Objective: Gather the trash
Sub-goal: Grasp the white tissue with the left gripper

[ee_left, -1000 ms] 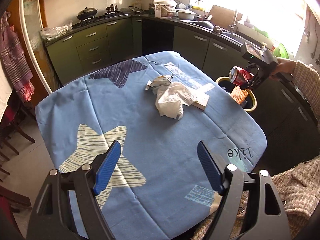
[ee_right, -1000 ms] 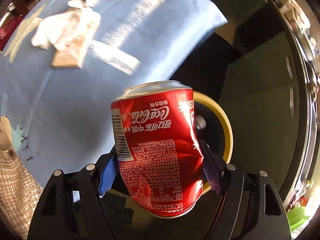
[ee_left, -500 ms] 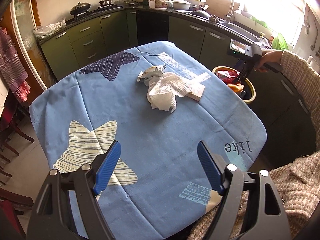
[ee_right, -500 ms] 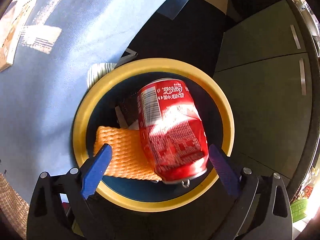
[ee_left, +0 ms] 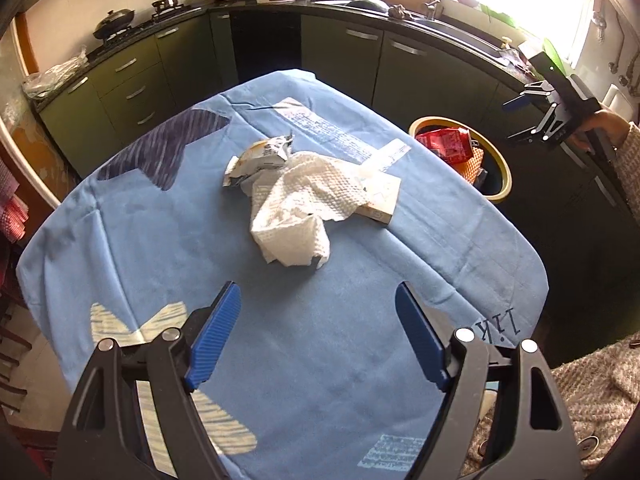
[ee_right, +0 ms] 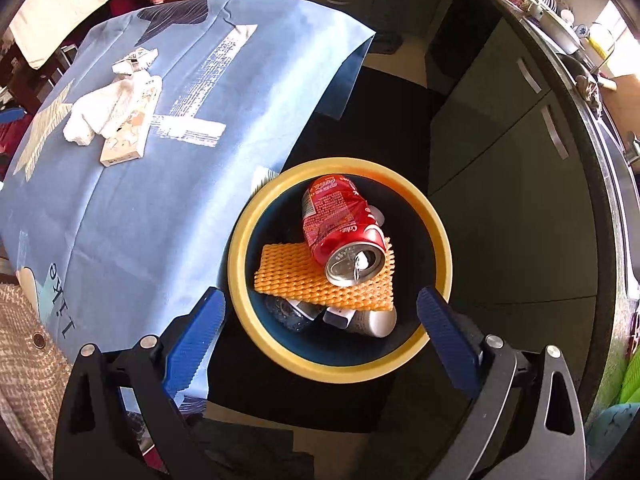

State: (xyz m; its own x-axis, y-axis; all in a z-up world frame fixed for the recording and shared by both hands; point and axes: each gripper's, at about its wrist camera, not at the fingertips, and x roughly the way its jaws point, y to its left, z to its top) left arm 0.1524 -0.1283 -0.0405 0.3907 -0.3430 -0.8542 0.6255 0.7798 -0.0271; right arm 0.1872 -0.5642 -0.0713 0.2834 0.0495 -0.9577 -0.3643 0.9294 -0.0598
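A dented red cola can (ee_right: 340,226) lies in the yellow-rimmed bin (ee_right: 240,256) on an orange foam net (ee_right: 320,280). My right gripper (ee_right: 320,328) hangs open above the bin with nothing between its fingers; in the left wrist view the right gripper (ee_left: 520,118) shows up high beside the bin (ee_left: 500,168). On the blue tablecloth (ee_left: 280,320) lie a crumpled white paper towel (ee_left: 300,208), a crushed wrapper (ee_left: 256,156) and a flat small box (ee_left: 380,196). My left gripper (ee_left: 318,336) is open over the cloth, short of the paper towel.
Dark green kitchen cabinets (ee_left: 420,72) and a counter with pots wrap around the far side. The bin stands on the floor off the table's right edge. A person's knitted sleeve (ee_left: 600,380) is at the lower right. Chairs stand at the left.
The right gripper opened and let the can drop into the bin, then rose. The left gripper moved forward and down toward the paper towel.
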